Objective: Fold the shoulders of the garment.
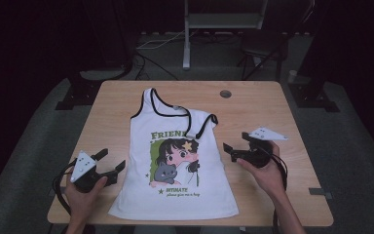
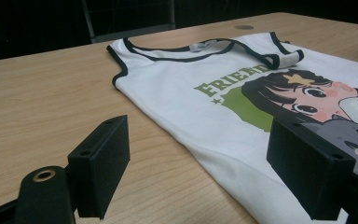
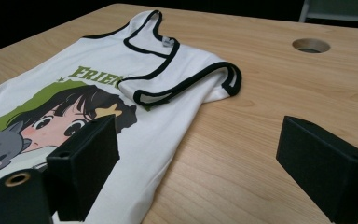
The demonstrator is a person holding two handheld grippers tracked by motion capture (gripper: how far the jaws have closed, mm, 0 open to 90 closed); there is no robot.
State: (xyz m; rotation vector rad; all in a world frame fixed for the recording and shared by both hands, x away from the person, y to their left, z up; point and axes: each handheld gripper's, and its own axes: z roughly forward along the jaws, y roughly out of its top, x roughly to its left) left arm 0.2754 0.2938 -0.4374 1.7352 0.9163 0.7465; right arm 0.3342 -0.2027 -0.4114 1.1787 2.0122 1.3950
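Right, here is how it stands.
Table: a light wooden table (image 1: 117,97) with a round cable hole (image 1: 225,93) near its far edge.
Shirt: a white tank top (image 1: 175,195) with black trim lies flat in the middle of the table, print side up, neck toward the far edge.
Print: a cartoon girl with a grey cat (image 1: 164,171) and green lettering.
Shoulder strap: the strap (image 1: 202,127) on the person's right is folded over onto the chest, covering the end of the lettering.
Left gripper: the left gripper (image 1: 112,163) sits just beside the shirt's left edge, jaws spread wide with nothing between them.
Right gripper: the right gripper (image 1: 237,145) hovers near the shirt's right side, jaws apart and empty.
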